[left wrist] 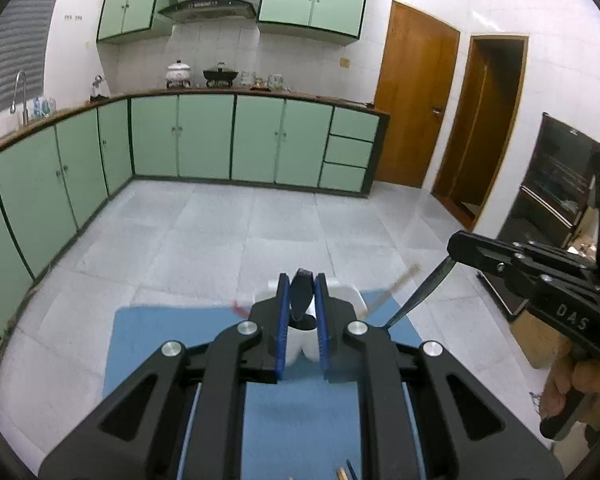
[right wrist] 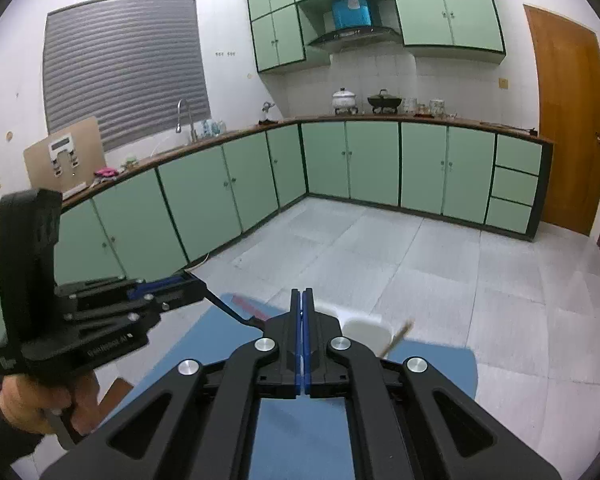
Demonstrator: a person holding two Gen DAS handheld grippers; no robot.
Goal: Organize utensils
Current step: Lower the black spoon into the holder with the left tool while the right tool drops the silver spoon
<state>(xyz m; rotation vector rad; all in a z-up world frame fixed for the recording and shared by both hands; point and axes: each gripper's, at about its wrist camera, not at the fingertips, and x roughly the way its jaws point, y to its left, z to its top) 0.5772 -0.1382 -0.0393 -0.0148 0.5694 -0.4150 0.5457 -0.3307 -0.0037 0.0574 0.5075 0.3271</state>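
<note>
Black handle [left wrist: 302,292], utensil type not legible: clamped between the blue pads of the left gripper [left wrist: 302,280], jaws nearly closed on it, handle end poking up past the tips. In the right wrist view the same item runs from the left gripper's tips toward 4 o'clock, its lower end hidden behind the right gripper [right wrist: 302,294].

Right gripper: jaws fully closed, pads together on a thin metal blade [left wrist: 422,294], apparently a knife; blade slants from the tips down toward 7 o'clock, point above the mat.

White holder [right wrist: 366,330]: stands on the blue mat [left wrist: 160,344] at 12 o'clock from both grippers, partly hidden behind them. Contents: one pale stick [left wrist: 396,286], probably a chopstick, blurred, leaning out toward 2 o'clock; one red piece [right wrist: 250,307] showing at the 10 o'clock side, whether inside or beside cannot be told.

Further stick ends [left wrist: 344,473]: on the mat at 6 o'clock, left wrist view, mostly cut off.
</note>
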